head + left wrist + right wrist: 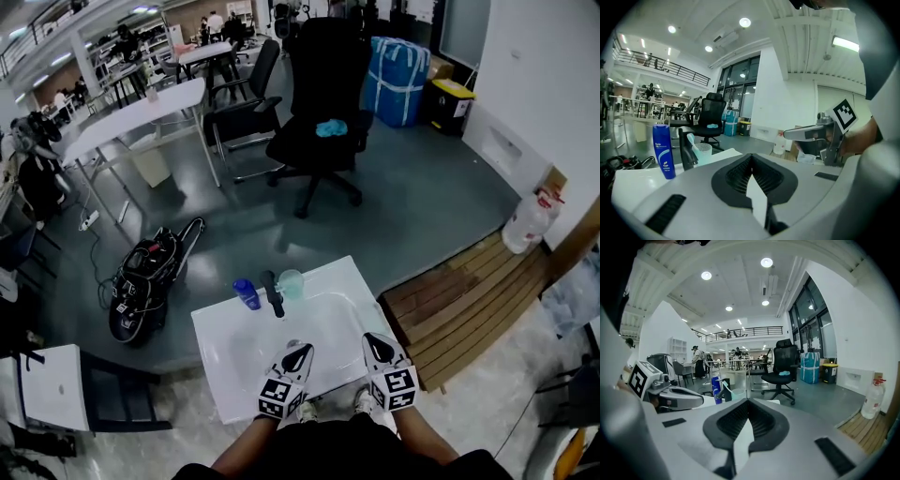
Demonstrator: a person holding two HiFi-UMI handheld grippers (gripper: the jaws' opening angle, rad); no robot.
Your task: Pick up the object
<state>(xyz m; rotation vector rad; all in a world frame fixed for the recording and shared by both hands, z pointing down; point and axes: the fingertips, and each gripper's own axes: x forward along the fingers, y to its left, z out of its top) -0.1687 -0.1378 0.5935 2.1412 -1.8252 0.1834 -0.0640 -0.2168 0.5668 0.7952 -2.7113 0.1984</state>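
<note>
Here, I hold two hand-held grippers side by side above the near edge of a white bench [230, 361]. The left hand-held gripper [299, 354] has its jaws pressed together with nothing between them. The right hand-held gripper [378, 346] is likewise fully closed and empty. Both point forward and slightly downward, with a gap between them.

Three things stand in a short row at the far edge of the bench, ahead of both hand-held grippers and well clear of their tips. A blue bottle [247, 293] is ahead and to the left of the left hand-held gripper. A black upright object [273, 294] is just right of the bottle. A pale green cup [292, 283] is close beside that, almost straight ahead of the left hand-held gripper. I cannot tell which of the three is the object to pick up.

Farther ahead, past the bench, a black office chair [323, 112] stands on the grey floor.
</note>
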